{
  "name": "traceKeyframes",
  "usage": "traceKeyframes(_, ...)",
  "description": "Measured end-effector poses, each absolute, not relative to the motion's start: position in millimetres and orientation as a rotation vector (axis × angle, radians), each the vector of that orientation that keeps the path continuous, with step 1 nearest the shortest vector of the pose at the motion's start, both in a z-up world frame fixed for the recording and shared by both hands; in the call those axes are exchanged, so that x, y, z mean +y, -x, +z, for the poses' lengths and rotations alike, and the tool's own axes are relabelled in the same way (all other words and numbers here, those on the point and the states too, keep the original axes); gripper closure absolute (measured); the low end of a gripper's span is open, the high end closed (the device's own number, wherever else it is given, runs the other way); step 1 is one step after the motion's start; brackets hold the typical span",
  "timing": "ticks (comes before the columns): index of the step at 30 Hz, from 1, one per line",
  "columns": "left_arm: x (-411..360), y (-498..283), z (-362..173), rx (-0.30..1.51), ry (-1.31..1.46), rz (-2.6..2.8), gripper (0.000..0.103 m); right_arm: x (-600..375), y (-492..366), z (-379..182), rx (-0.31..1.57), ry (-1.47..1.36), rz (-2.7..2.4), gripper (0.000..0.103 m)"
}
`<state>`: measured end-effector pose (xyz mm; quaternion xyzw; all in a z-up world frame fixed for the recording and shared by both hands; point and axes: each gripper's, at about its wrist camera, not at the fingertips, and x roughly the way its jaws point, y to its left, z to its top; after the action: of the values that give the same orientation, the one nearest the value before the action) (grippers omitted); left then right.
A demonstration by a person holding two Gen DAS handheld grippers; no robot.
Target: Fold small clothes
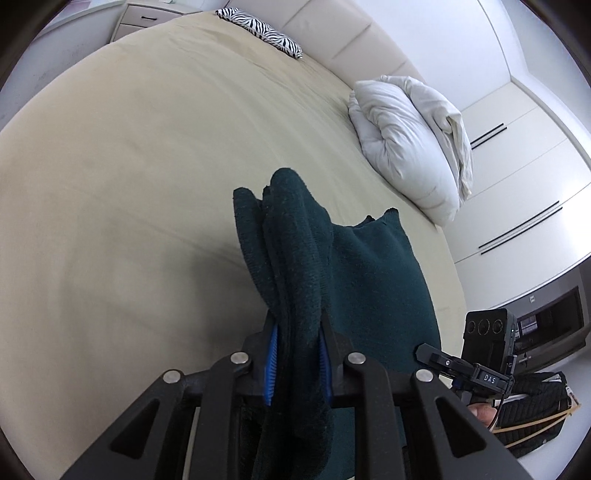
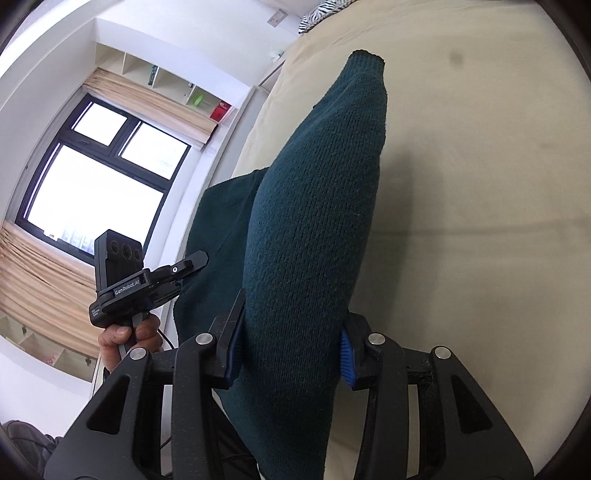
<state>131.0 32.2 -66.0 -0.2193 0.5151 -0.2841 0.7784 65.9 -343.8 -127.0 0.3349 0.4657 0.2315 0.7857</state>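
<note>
A dark green knit garment point(image 1: 373, 280) hangs over the beige bed point(image 1: 129, 166), held up by both grippers. My left gripper point(image 1: 297, 354) is shut on a bunched part of it point(image 1: 291, 258), which sticks up between the blue pads. My right gripper point(image 2: 291, 350) is shut on another part, a thick roll of the knit point(image 2: 314, 206) that points away over the bed point(image 2: 480, 184). The right gripper also shows in the left wrist view point(image 1: 480, 354), at the garment's right side. The left gripper shows in the right wrist view point(image 2: 147, 280), at the garment's left side.
A white pillow point(image 1: 410, 147) lies at the bed's right side near the headboard. A zebra-striped cushion point(image 1: 262, 31) lies at the far end. White wardrobe doors point(image 1: 524, 166) stand to the right. A window point(image 2: 96, 177) with blinds is to the left.
</note>
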Motion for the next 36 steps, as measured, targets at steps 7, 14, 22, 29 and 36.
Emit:
traceKeyframes(7, 15.6, -114.5, -103.1, 1.188, 0.467, -0.583, 0.082, -351.3, -33.1, -144.1, 1.005, -0.766, 0.471, 0.065)
traceKeyframes(14, 21.2, -109.2, -138.2, 1.212, 0.514, -0.540, 0.076, -360.3, -29.8, -193.6, 1.050, -0.898, 0.437, 0.063)
traceKeyframes(22, 33.9, -104.0, -143.3, 1.200, 0.549, -0.540, 0.071, -359.2, -33.1, -192.6, 1.021, -0.911, 0.456, 0.061)
traceKeyframes(29, 37.0, -70.4, -93.0, 1.043, 0.379, -0.461, 0.064, -386.3, 0.2, -175.9, 0.963, -0.923, 0.361, 0.057)
traceKeyframes(36, 16.8, -2.7, -25.8, 0.744, 0.131, -0.373, 0.016, -396.9, 44.0, -127.7, 0.894, -0.773, 0.207, 0.057)
